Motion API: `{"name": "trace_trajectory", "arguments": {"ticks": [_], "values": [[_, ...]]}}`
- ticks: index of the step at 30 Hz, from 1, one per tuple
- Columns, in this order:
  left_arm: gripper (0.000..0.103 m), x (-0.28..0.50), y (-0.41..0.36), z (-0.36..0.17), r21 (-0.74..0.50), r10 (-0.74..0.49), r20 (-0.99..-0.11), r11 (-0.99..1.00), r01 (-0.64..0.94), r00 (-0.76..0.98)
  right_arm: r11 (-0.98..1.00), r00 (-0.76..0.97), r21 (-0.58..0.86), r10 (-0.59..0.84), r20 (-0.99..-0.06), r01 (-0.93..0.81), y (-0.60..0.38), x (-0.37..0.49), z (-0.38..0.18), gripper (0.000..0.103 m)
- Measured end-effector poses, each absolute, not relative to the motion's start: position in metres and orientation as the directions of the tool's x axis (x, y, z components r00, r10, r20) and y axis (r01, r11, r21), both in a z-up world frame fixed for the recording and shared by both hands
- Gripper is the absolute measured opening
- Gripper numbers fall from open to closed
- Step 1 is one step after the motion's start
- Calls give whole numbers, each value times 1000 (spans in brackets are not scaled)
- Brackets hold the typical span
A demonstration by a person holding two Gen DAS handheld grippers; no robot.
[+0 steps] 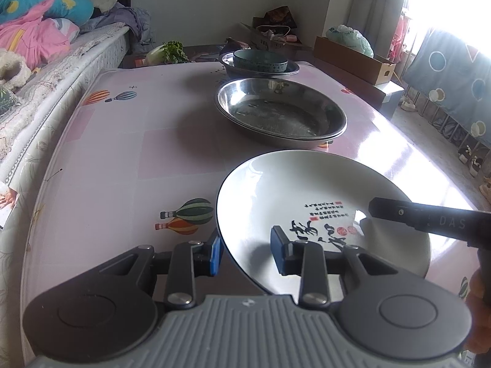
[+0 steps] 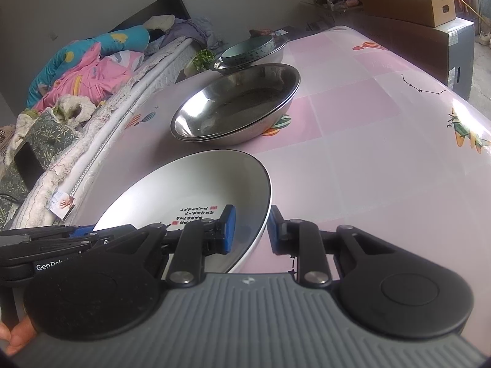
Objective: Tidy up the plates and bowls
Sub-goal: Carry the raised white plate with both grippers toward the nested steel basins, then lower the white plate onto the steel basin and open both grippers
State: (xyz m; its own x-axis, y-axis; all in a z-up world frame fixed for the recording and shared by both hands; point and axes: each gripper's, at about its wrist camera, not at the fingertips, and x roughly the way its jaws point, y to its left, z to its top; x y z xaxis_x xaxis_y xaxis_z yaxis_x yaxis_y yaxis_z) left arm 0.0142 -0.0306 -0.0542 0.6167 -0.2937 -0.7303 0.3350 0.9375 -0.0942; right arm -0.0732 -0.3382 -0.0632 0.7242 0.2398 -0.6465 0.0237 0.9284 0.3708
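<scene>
A white plate [image 1: 294, 190] [image 2: 190, 184] with black calligraphy and a dark rim is at the near side of the pink table [image 1: 122, 153]. My left gripper [image 1: 245, 253] is shut on its left rim, one blue pad outside and one on the inner wall. My right gripper [image 2: 250, 230] is shut on its right rim in the same way. Each gripper shows in the other's view: the right [image 1: 414, 217] and the left [image 2: 61, 239]. Behind the plate stand two nested steel basins [image 1: 282, 110] [image 2: 236, 104]. Farther back, a teal bowl [image 1: 260, 59] [image 2: 248, 49] sits in another steel basin.
A bed [image 1: 46, 70] with bedding runs along the table's left edge. Cardboard boxes [image 1: 353, 55] and a bag stand beyond the far right corner. A leafy vegetable [image 1: 172, 50] lies behind the table. Bare tablecloth lies left of the basins [image 1: 138, 116] and to their right [image 2: 368, 122].
</scene>
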Motion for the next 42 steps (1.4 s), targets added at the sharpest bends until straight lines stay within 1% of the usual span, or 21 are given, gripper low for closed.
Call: {"name": "trace_trajectory", "arguments": {"ticks": [21, 34, 42], "values": [[33, 7, -29, -28, -76, -289, -673, 943, 325, 681, 924, 770, 382, 249, -587, -8, -339, -76, -35, 22], [33, 44, -46, -21, -79, -296, -662, 941, 329, 688, 921, 778, 390, 236, -582, 12, -356, -40, -27, 22], [33, 77, -63, -22, -85, -303, -675, 937, 338, 672, 915, 775, 401, 219, -593, 49, -374, -7, -30, 22]]}}
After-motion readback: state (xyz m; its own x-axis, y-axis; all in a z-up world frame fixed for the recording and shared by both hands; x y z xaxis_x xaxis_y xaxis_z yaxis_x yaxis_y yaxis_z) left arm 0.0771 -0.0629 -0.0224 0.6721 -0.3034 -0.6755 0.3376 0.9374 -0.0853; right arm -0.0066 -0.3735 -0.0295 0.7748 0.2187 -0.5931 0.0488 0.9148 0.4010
